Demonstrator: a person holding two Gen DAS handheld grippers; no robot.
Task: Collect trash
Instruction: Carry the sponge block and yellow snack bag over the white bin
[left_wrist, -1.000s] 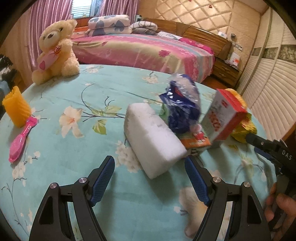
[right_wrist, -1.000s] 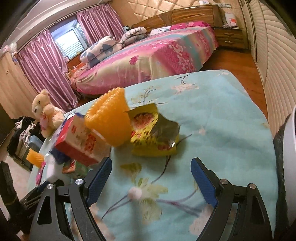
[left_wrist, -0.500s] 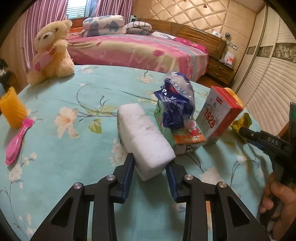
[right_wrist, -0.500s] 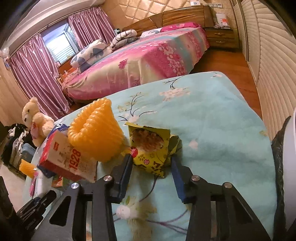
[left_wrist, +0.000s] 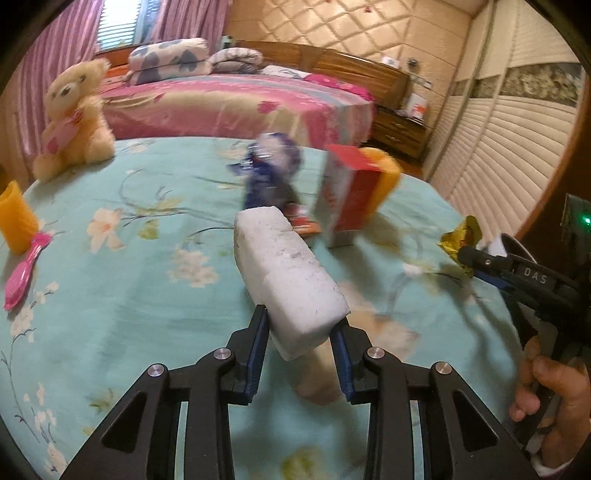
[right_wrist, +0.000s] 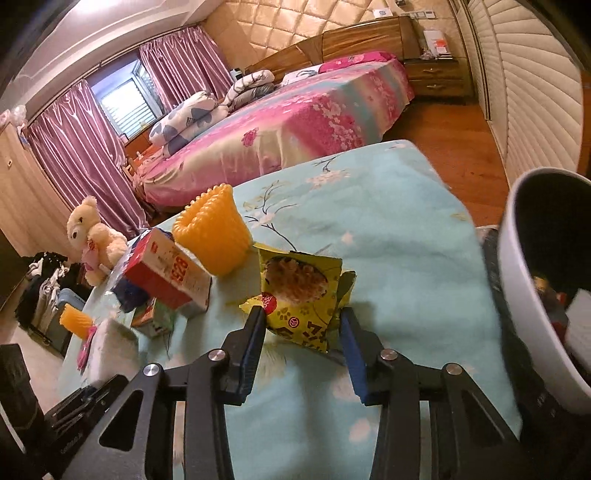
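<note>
Both grippers now clamp trash that 1 second ago lay untouched between wide jaws.

Left wrist view: left gripper (left_wrist: 300, 330) has closed on the near end of the white foam block (left_wrist: 286, 275), which juts forward, apparently lifted off the tablecloth (left_wrist: 122, 295).

Right wrist view: right gripper (right_wrist: 302, 326) pinches the yellow snack wrapper (right_wrist: 300, 295) by its lower edge, probably for carrying to the white bin (right_wrist: 517, 291) alongside.
</note>
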